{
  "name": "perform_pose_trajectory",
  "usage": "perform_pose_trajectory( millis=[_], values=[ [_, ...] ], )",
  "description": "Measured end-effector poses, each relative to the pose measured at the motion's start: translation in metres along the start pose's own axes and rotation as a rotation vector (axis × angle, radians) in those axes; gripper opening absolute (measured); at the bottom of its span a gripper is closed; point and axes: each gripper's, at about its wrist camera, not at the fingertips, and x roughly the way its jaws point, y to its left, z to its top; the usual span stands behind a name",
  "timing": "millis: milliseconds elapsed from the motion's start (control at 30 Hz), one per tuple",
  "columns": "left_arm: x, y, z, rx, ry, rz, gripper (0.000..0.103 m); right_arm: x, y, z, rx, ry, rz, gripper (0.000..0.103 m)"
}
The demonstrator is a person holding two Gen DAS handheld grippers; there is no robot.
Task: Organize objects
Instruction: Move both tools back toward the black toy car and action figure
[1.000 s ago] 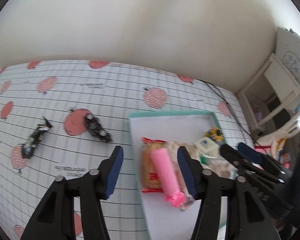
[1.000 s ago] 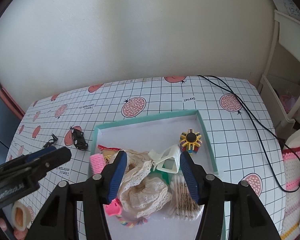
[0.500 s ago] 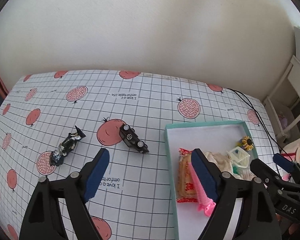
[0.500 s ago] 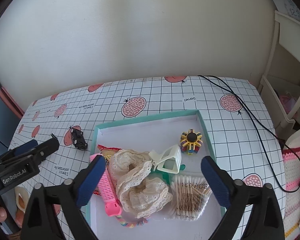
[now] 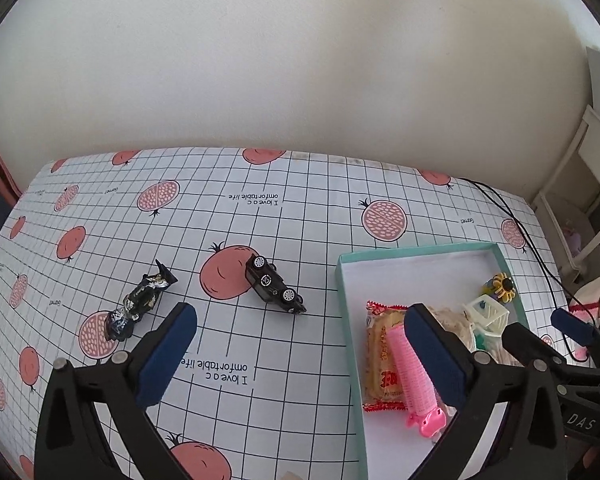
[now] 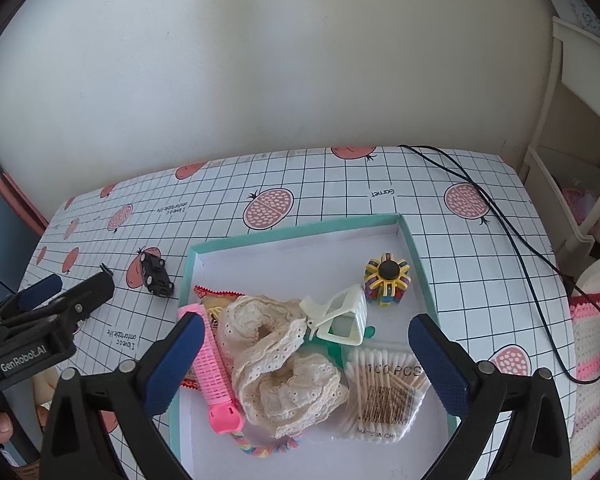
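Note:
A teal-rimmed white tray (image 6: 296, 232) (image 5: 416, 251) holds a pink hair roller (image 6: 214, 364) (image 5: 414, 372), a cream lace scrunchie (image 6: 284, 368), a snack packet (image 5: 380, 360), a cream claw clip (image 6: 342, 316), a colourful spinner toy (image 6: 386, 278) and a cotton swab pack (image 6: 384, 392). A black toy car (image 5: 274, 290) (image 6: 155, 274) and a black foil candy (image 5: 140, 304) lie on the tablecloth left of the tray. My left gripper (image 5: 300, 356) is open and empty above the cloth near the car. My right gripper (image 6: 306, 364) is open and empty over the tray.
The table carries a grid cloth with pomegranate prints (image 5: 260, 200). A black cable (image 6: 500, 232) runs across the right side. A white shelf unit (image 6: 572, 160) stands at the right beyond the table edge. A wall lies behind.
Both grippers have opened wide. The left one has pulled back and left from the tray, leaving the pink roller lying in it. The right one has barely moved.

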Motion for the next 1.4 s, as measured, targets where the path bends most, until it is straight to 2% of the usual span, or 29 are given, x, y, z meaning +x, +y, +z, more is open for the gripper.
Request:
perform_pose_trajectory(
  millis=[333, 733, 933, 1200, 1300, 1400],
  values=[
    [-0.006, 0.026, 0.002, -0.041, -0.018, -0.008, 0.103, 0.001, 0.008, 0.001, -0.010, -0.003, 0.014, 0.103],
    [-0.005, 0.117, 0.007, -0.151, -0.053, 0.090, 0.103, -0.003, 0.059, 0.010, -0.044, -0.096, 0.104, 0.103],
    [0.004, 0.162, 0.000, -0.204, -0.071, 0.110, 0.103, 0.016, 0.092, 0.008, -0.085, -0.090, 0.122, 0.103],
    [0.027, 0.184, -0.005, -0.204, -0.044, 0.046, 0.103, 0.043, 0.124, 0.011, -0.117, -0.060, 0.137, 0.103],
    [0.035, 0.186, -0.006, -0.218, -0.022, 0.056, 0.103, 0.054, 0.140, 0.016, -0.153, -0.046, 0.125, 0.103],
    [0.042, 0.186, -0.007, -0.225, -0.025, 0.034, 0.103, 0.064, 0.154, 0.021, -0.195, -0.035, 0.106, 0.101]
  ],
)
